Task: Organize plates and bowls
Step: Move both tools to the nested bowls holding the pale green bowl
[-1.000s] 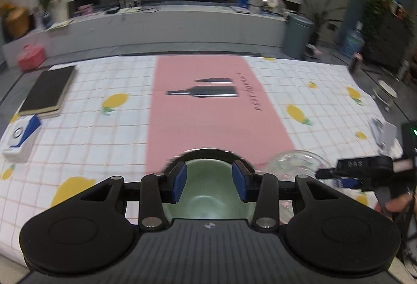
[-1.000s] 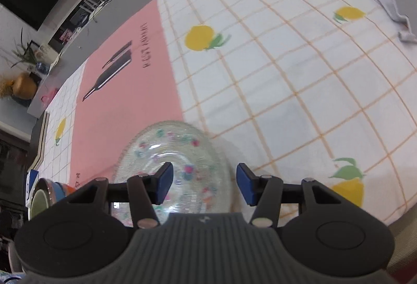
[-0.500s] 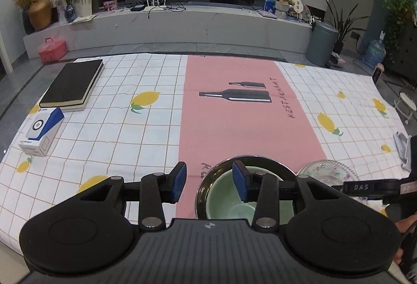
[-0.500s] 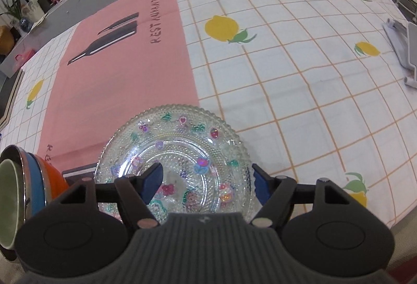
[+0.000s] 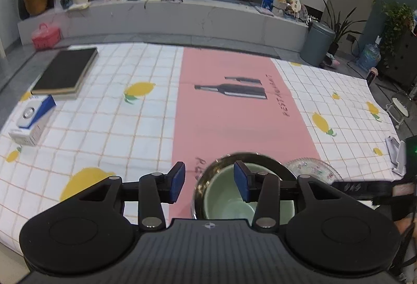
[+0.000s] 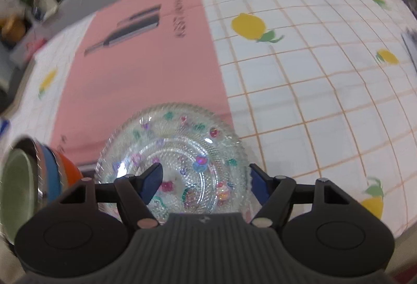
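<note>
The left gripper (image 5: pixel 209 185) stands apart, straddling the near-left rim of the nested stack of bowls with a pale green inside (image 5: pixel 229 202), ready to pinch. The right gripper (image 6: pixel 205 183), just widened, brackets the clear patterned glass plate (image 6: pixel 173 151) without touching it.

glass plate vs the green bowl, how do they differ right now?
The glass plate is clear, shallow and wide, with coloured flower marks; the green bowl is opaque, deep and plain inside. The glass plate lies alone on the tablecloth; the green bowl sits nested in a stack of other bowls, steel, blue and orange. Both are round, upright, empty, and side by side at the near table edge.
</note>
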Motion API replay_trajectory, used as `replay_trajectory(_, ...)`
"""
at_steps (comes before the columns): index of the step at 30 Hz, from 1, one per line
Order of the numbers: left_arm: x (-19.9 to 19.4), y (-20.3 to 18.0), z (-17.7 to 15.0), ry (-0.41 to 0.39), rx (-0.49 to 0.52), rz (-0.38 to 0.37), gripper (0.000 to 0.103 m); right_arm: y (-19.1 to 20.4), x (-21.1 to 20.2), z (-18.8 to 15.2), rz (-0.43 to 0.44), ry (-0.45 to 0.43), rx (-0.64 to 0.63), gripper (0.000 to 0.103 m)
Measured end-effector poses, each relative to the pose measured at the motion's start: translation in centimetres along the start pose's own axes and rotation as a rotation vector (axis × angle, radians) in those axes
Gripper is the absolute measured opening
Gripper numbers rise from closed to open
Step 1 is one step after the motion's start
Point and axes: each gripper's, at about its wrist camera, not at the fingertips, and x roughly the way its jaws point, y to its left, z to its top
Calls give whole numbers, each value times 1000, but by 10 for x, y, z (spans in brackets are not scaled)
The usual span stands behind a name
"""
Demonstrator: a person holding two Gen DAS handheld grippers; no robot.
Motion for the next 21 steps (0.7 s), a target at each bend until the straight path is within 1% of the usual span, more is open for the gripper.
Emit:
replay_trajectory(4, 2, -5, -4, 6, 27, 4, 51, 0, -34, 8, -11, -53, 32, 71)
replay_trajectory(6, 1, -8, -5, 4, 43, 5, 51, 11, -50, 13, 7, -62, 26, 73)
replay_trajectory(8, 0, -10, -6, 2, 55, 8, 52, 30, -65, 18, 25, -73, -2, 79)
replay_trajectory(9, -1, -10, -6, 3, 59, 22, 53, 43, -71, 21, 26, -80, -24, 80)
replay_trajectory(10, -2, -10, -5, 5, 59, 37, 53, 57, -76, 25, 20, -78, -53, 82)
replay_trajectory(12, -3, -7, -5, 12, 53, 45, 55, 83, -83, 33, 9, -72, -97, 83)
replay_trajectory(13, -3, -5, -4, 19, 51, 42, 55, 95, -86, 37, 11, -69, -111, 86)
replay_trajectory(14, -3, -3, -4, 28, 48, 36, 56, 106, -87, 41, 25, -63, -126, 90)
replay_trajectory(17, 2, 2, -4, 62, 37, 24, 59, 130, -82, 42, 87, -54, -159, 91)
replay_trajectory(21, 12, 9, -5, 108, 24, -7, 61, 132, -60, 27, 131, -23, -120, 91)
